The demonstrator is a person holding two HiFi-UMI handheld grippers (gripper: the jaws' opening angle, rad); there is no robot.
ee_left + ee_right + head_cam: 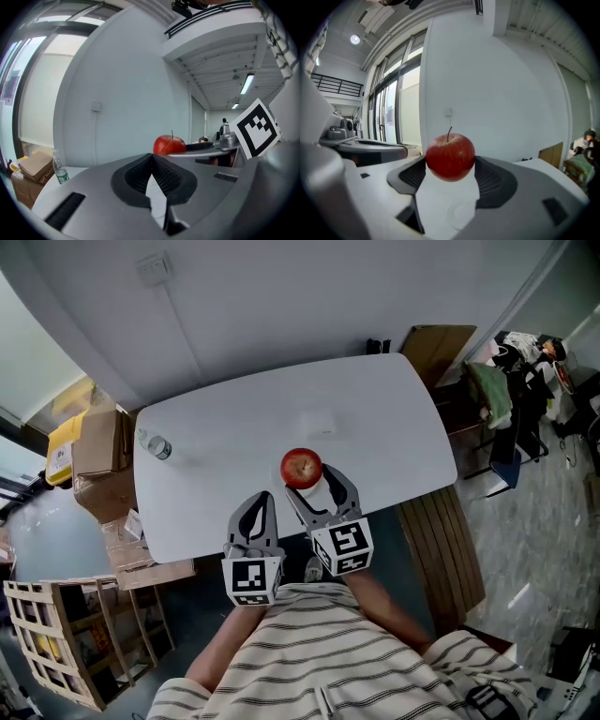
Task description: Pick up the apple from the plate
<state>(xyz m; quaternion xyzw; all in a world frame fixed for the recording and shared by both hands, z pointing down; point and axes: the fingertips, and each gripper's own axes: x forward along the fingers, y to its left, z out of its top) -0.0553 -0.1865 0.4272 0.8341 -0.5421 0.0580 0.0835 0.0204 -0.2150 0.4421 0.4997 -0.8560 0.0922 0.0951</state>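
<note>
A red apple with a stem sits between the jaws of my right gripper, which is shut on it above the white table. In the right gripper view the apple is pinched at its sides by the ribbed pads, and a faint white plate lies on the table below it. The plate is barely visible in the head view. My left gripper hangs at the table's near edge, left of the apple, shut with nothing in it.
A small water bottle stands at the table's left end. Cardboard boxes and a wooden crate lie to the left on the floor. A wooden bench and a cluttered chair are to the right.
</note>
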